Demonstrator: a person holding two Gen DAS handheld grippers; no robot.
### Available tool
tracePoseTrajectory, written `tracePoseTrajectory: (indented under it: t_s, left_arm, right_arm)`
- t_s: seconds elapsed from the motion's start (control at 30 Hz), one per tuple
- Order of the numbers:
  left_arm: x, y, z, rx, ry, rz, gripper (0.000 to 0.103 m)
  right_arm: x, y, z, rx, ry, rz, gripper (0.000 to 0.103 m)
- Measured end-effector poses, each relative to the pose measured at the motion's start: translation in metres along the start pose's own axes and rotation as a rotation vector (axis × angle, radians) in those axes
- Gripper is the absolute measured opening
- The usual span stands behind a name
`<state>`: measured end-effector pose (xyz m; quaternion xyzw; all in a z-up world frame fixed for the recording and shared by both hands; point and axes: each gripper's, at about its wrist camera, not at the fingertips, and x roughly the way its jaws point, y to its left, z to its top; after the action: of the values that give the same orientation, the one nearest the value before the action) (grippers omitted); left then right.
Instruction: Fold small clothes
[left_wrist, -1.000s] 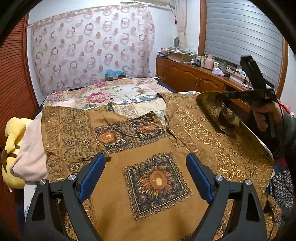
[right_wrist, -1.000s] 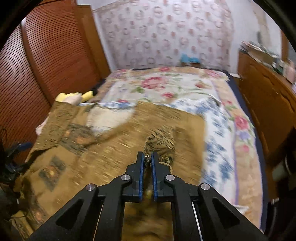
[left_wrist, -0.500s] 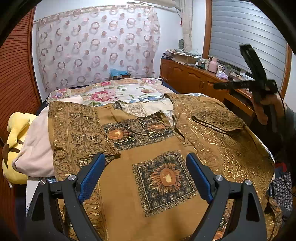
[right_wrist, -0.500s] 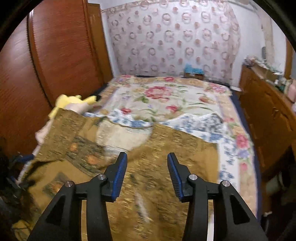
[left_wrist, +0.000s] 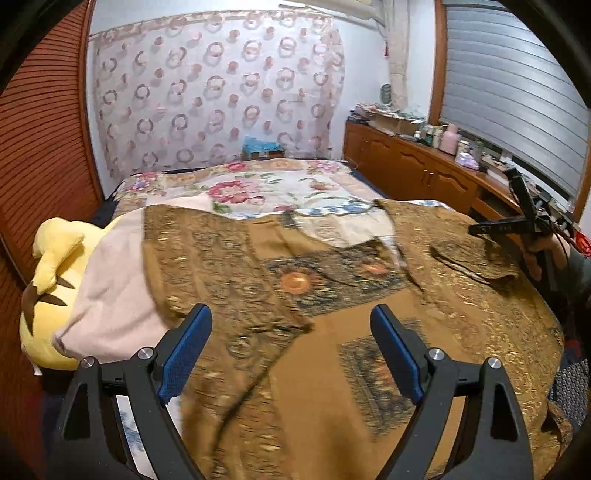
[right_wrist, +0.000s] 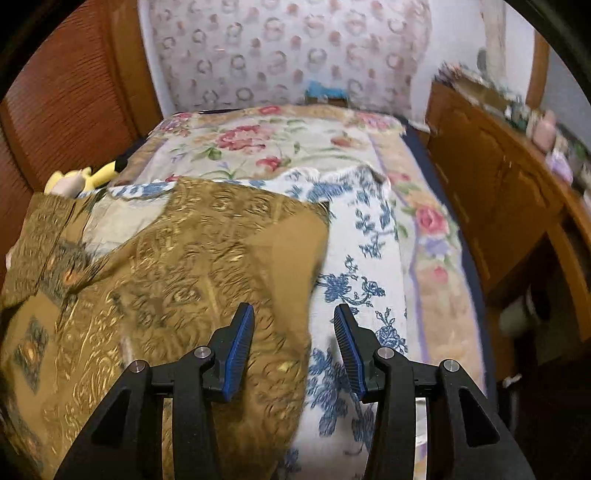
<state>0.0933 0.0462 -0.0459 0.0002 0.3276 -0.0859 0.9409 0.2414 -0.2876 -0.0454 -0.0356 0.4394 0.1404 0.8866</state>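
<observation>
We've both tongs empty: left gripper wide, right gripper just opened partway over the shirt edge. Next: pinch hem corners evenly, w/ no bedsheet caught.

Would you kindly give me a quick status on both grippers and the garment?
Left gripper open, empty, over brown garment. Right gripper jaws just opened, nothing between them. Garment spread on bed, right sleeve folded in. Yellow plush beside left edge.
</observation>
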Motion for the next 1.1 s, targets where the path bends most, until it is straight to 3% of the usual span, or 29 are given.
tracePoseTrajectory:
  t_s: [0.23, 0.3, 0.33, 0.37, 0.4, 0.5, 0.57, 0.8, 1.1]
  left_arm:
    - [0.015, 0.032, 0.005, -0.02, 0.04, 0.051, 0.089]
    - [0.019, 0.041, 0.007, -0.036, 0.051, 0.068, 0.089]
    - [0.02, 0.044, 0.007, -0.039, 0.052, 0.075, 0.089]
    - [0.021, 0.047, 0.008, -0.04, 0.052, 0.082, 0.089]
    - [0.021, 0.049, 0.009, -0.04, 0.051, 0.086, 0.089]
    - [0.024, 0.057, 0.012, -0.044, 0.048, 0.094, 0.089]
    - [0.028, 0.064, 0.015, -0.057, 0.051, 0.096, 0.088]
    - [0.053, 0.094, 0.025, -0.111, 0.091, 0.079, 0.059]
    - [0.088, 0.122, 0.038, -0.17, 0.156, 0.098, 0.057]
  right_arm:
    - [0.027, -0.006, 0.021, 0.054, 0.036, 0.086, 0.046]
    - [0.033, -0.004, 0.024, 0.032, 0.042, 0.104, 0.026]
    - [0.035, -0.001, 0.026, 0.015, 0.041, 0.1, 0.024]
    - [0.035, 0.003, 0.029, -0.008, 0.036, 0.092, 0.012]
    - [0.033, 0.005, 0.03, -0.029, 0.025, 0.086, 0.007]
    - [0.004, 0.012, 0.037, -0.057, -0.101, 0.039, 0.005]
    - [-0.007, 0.012, 0.039, -0.053, -0.137, 0.031, 0.004]
    - [0.01, 0.021, 0.033, -0.1, -0.074, -0.021, 0.004]
    - [0.011, 0.027, 0.032, -0.119, -0.051, -0.017, 0.005]
